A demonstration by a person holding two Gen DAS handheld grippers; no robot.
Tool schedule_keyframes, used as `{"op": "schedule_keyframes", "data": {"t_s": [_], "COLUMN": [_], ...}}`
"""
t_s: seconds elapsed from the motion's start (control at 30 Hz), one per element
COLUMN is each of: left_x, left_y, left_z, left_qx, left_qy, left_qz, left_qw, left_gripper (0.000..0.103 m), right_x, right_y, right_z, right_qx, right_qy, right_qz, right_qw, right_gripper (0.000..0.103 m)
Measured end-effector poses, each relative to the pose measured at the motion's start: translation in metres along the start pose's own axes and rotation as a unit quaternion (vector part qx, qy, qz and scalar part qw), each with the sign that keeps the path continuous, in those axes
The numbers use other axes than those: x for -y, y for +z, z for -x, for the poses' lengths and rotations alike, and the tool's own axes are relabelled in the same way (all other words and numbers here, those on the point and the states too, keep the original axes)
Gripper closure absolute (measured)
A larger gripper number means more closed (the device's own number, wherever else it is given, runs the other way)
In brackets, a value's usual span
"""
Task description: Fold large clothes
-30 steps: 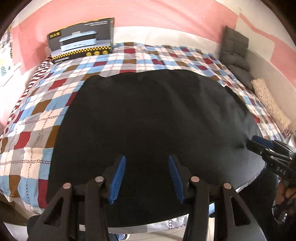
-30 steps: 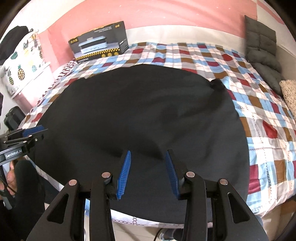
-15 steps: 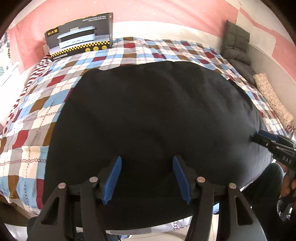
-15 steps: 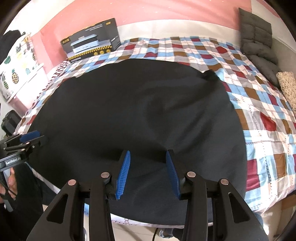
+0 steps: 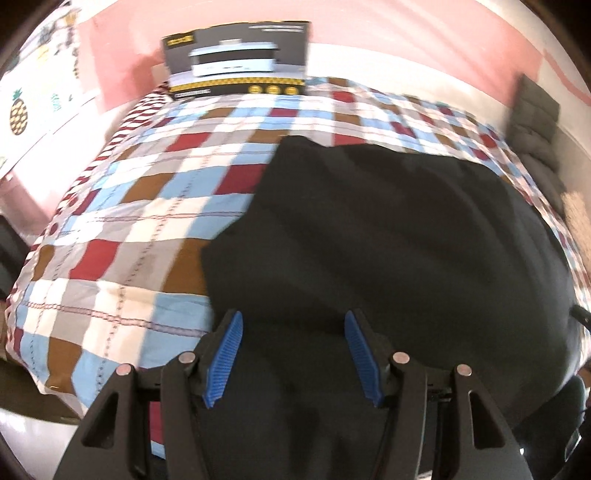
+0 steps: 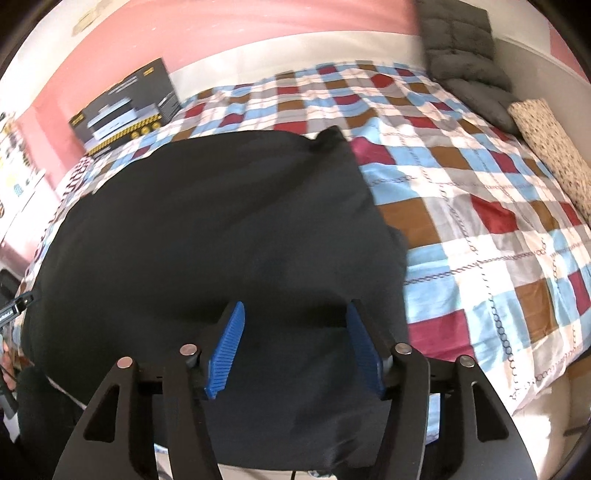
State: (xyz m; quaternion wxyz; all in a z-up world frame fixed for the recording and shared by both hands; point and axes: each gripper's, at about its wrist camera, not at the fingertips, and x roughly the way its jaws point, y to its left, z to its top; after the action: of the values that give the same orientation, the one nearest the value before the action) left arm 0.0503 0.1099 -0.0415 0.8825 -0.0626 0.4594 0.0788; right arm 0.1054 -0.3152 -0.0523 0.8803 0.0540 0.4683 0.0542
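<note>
1. Left claw [image 5: 293, 354]: blue pads [image 5: 225, 356] spread wide apart, nothing clamped between them, poised over the near part of the black garment [image 5: 388, 251].
2. Right claw [image 6: 293, 349]: blue pads [image 6: 227, 347] likewise spread wide, gripping nothing, hanging above the near part of the black garment [image 6: 207, 229].
3. Black garment: lying on the checked bedspread [image 5: 122, 221], draped over the near edge of the bed under both claws; far edge reaching toward the middle of the bed, with a small bunched tip [image 6: 328, 138] at the far right corner in the right wrist view.
4. Checked bedspread [image 6: 480, 206]: red, blue, brown and white squares, bare to the left of the garment in the left wrist view and to the right of it in the right wrist view.
5. Dark printed box [image 5: 238, 61]: standing beyond the garment's far edge, against the pink wall [image 5: 388, 29]; well apart from the cloth.
6. Grey quilted cushion [image 6: 461, 48]: beyond the garment on the right, propped at the head of the bed; patterned bolster [image 6: 550, 151] just beside it, nearer than the cushion.
7. Left wrist view blurred; fine folds in the cloth hard to read.
</note>
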Motion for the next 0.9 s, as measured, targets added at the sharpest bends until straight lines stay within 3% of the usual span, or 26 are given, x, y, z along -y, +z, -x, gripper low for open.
{"op": "schedule_keyframes", "data": {"t_s": [0.2,0.33,0.57,0.77,0.9], "left_x": [-0.027,-0.031,-0.033,-0.049,-0.068], "left_y": [0.008,0.012,0.019,0.023,0.023], "left_z": [-0.010,-0.016,-0.028,-0.044,-0.061], "left_qx": [-0.006,-0.009,-0.015,-0.025,-0.047], "left_qy": [0.017,0.012,-0.004,-0.046,-0.101], "left_qz": [0.031,0.033,0.039,0.080,0.131], "left_qw": [0.9994,0.9993,0.9991,0.9955,0.9851], "left_gripper": [0.043,0.043,0.038,0.025,0.017], "right_x": [0.018,0.028,0.047,0.061,0.075], "right_y": [0.008,0.012,0.017,0.023,0.028], "right_z": [-0.004,-0.010,-0.021,-0.033,-0.046], "right_qx": [0.001,-0.003,-0.013,-0.024,-0.037], "right_qy": [-0.010,-0.010,0.009,0.040,0.074], "right_qz": [-0.020,-0.030,-0.058,-0.078,-0.104], "right_qw": [1.000,1.000,0.998,0.996,0.991], "right_gripper": [0.037,0.030,0.027,0.026,0.024]}}
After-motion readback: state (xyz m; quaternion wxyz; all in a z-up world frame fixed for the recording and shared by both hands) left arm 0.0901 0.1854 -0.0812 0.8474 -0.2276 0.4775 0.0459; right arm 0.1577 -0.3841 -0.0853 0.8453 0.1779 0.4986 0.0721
